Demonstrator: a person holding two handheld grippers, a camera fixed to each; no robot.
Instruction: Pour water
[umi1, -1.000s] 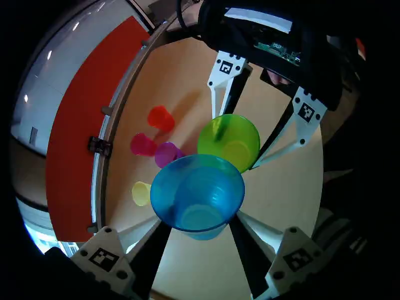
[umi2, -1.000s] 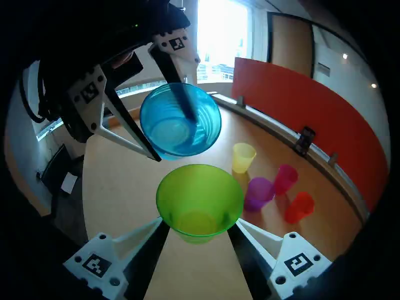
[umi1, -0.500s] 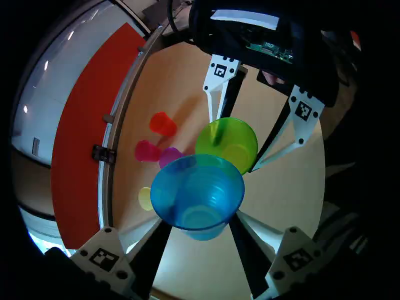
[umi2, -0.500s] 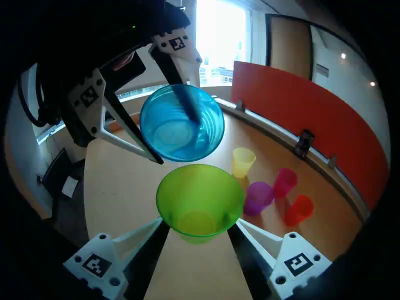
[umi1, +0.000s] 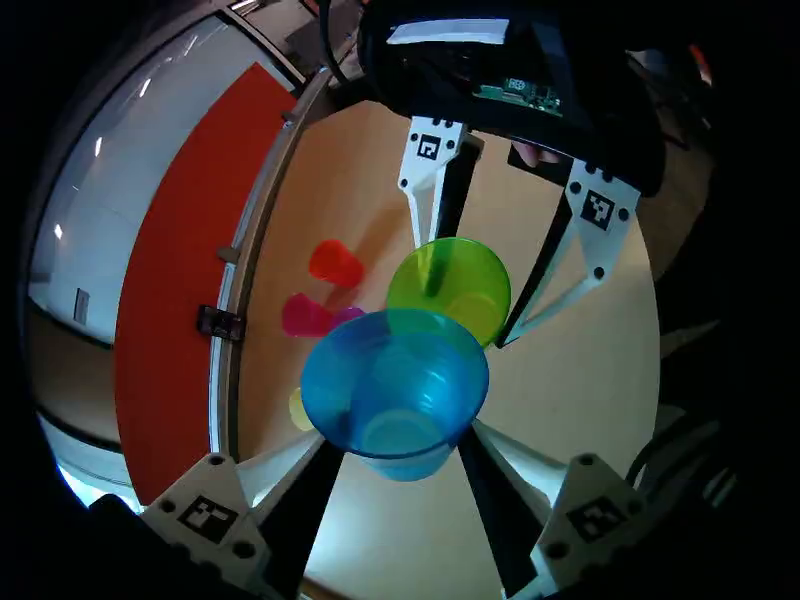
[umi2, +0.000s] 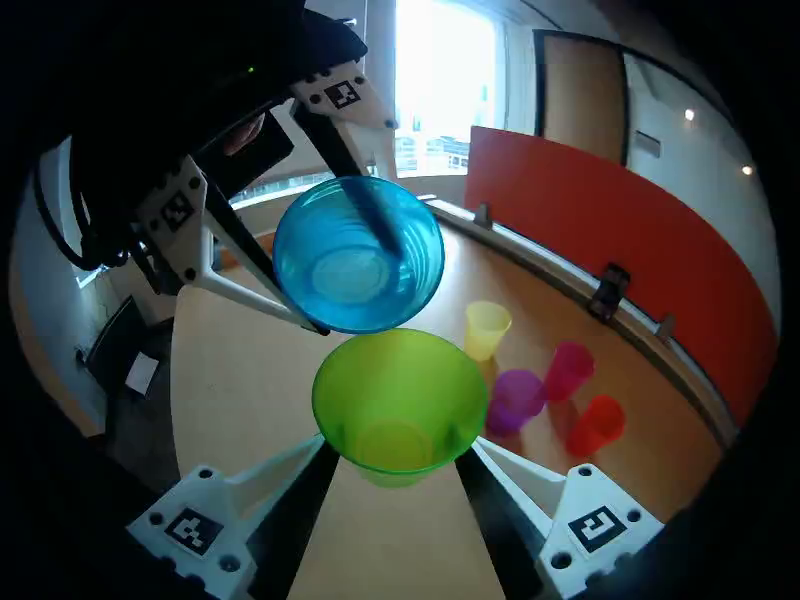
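You had the blue cup (umi1: 395, 385) clamped in the left gripper (umi1: 400, 445) at lower centre of the left gripper view, with the jaws closed on its lower wall from either side and its mouth facing the camera. The right gripper (umi2: 398, 445) was shut the same way on the green cup (umi2: 400, 400) at lower centre of the right gripper view. There the blue cup (umi2: 358, 268) hung just above it, tipped toward the green mouth. The rims overlapped in both views, and I could not tell whether they touched. Whether either cup held water was also impossible to tell through the tinted plastic. Both looked like thin, translucent plastic, so I would expect them to be light, smooth and springy rather than stiff. A hard squeeze would probably bend the wall oval and could spill anything inside. Because the sides taper, a loose grip could let a cup slide out along the fingers. Your low hold near the base was likely the best place, since the wall is narrowest there and braced by the bottom. The yellow cup (umi2: 487, 328), purple cup (umi2: 517, 398), pink cup (umi2: 568, 368) and red cup (umi2: 598, 423) stood on the table (umi2: 240, 380) at centre right, well apart from both grippers.
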